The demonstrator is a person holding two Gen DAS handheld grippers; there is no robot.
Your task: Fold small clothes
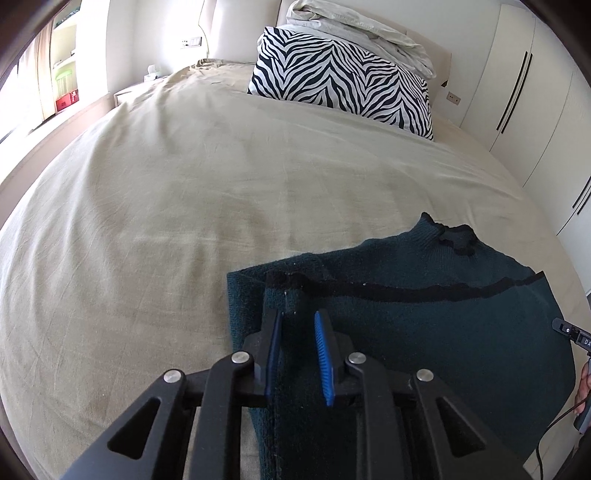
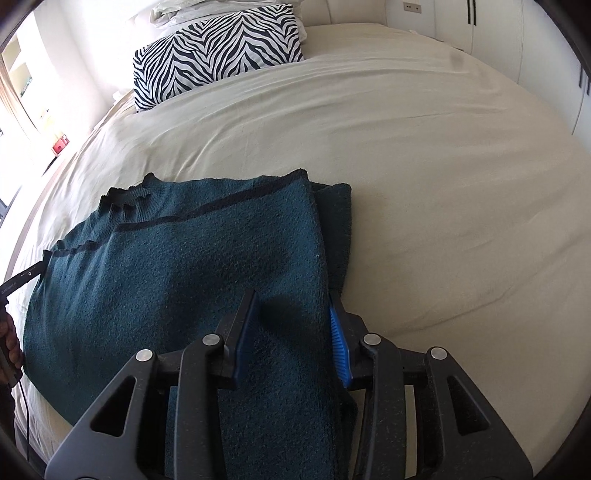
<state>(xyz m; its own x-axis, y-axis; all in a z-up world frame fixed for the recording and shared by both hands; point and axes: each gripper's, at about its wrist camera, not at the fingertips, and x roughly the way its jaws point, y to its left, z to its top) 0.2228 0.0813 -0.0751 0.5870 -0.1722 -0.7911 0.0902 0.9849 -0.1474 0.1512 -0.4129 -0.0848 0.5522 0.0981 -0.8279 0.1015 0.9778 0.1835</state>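
Teal knit right under my fingers, thick and fuzzy: that's the sweater (image 2: 177, 266), lying flat on the near part of the bed (image 2: 443, 184) with both side edges already turned in. My right gripper (image 2: 293, 317) sits over its right-hand fold, jaws spread, one blue pad on top of the cloth and the other at the folded edge, nothing pinched. My left gripper (image 1: 297, 332) is over the left-hand fold, jaws parted more narrowly around a ridge of the knit; I can't quite tell whether the pads touch it, but they aren't clamped.

My read: the sides are in, so the lengthwise fold comes next. To do it well I'd want each jaw to bite through every layer of its fold, not just the top one, or the tucked part will slide out as I lift. Both grips level with each other, lift together, keep the black trim line (image 1: 424, 290) straight.

Further out, the collar (image 1: 456, 238) points toward the headboard. Beyond that, bare beige sheet, then the zebra pillow (image 1: 343, 77) and a crumpled white duvet (image 1: 354, 26).
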